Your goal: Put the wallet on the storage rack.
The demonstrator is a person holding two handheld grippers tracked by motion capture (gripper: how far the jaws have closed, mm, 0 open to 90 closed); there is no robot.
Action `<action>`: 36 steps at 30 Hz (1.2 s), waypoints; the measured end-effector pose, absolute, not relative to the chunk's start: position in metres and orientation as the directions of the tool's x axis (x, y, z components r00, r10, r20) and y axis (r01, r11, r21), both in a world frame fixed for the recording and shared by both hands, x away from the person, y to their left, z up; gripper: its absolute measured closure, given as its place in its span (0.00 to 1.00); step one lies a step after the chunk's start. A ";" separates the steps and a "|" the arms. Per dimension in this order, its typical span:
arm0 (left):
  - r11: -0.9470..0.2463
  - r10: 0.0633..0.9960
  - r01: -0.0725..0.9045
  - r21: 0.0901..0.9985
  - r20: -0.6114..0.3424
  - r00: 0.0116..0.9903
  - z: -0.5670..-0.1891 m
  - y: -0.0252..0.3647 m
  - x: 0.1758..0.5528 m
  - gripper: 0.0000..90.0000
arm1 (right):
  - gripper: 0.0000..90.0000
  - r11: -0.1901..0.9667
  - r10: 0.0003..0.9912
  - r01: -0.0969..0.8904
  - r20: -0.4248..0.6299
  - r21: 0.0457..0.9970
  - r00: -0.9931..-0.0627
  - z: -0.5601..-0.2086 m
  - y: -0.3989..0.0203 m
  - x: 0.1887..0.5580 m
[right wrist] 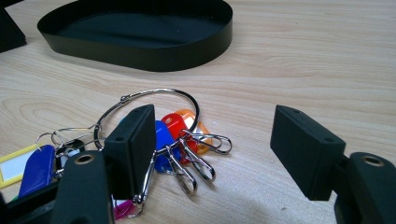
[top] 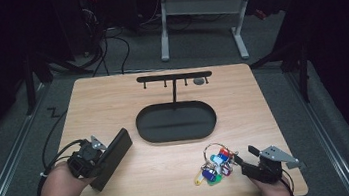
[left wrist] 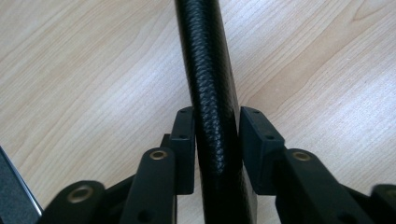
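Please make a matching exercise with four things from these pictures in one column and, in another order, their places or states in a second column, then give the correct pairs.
Things:
1. black wallet
2. key bunch
3. oval tray
4. right gripper

Places or states:
A. jaws open, nothing between the pads
B. lies on the table in front of the right gripper
C. clamped on edge between the left gripper's pads
D. at the table's middle, under the hook stand

Pairs: 1-C, 2-B, 3-D, 4-A
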State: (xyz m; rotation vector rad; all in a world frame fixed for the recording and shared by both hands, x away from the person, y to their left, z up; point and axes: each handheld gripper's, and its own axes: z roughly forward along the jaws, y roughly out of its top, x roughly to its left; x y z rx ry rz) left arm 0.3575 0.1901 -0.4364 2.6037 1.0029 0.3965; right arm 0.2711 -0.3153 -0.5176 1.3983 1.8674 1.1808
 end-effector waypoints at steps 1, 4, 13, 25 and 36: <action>-0.699 0.687 0.598 0.391 0.136 0.714 -0.436 0.190 0.358 0.78 | 0.35 0.087 0.939 0.485 0.091 0.870 -0.331 -0.518 -0.315 0.271; -0.706 0.683 0.596 0.382 0.144 0.716 -0.436 0.190 0.359 0.80 | 0.35 0.086 0.939 0.486 0.092 0.870 -0.331 -0.518 -0.315 0.271; -0.746 0.643 0.554 0.370 0.180 0.745 -0.435 0.184 0.356 0.83 | 0.35 0.086 0.939 0.486 0.093 0.870 -0.332 -0.518 -0.315 0.271; -0.781 0.591 0.479 0.402 0.228 0.773 -0.428 0.177 0.346 0.84 | 0.35 0.091 0.938 0.484 0.089 0.870 -0.335 -0.517 -0.315 0.271; -0.778 0.585 0.458 0.431 0.231 0.777 -0.422 0.174 0.347 0.84 | 0.35 0.094 0.937 0.481 0.085 0.872 -0.338 -0.517 -0.315 0.271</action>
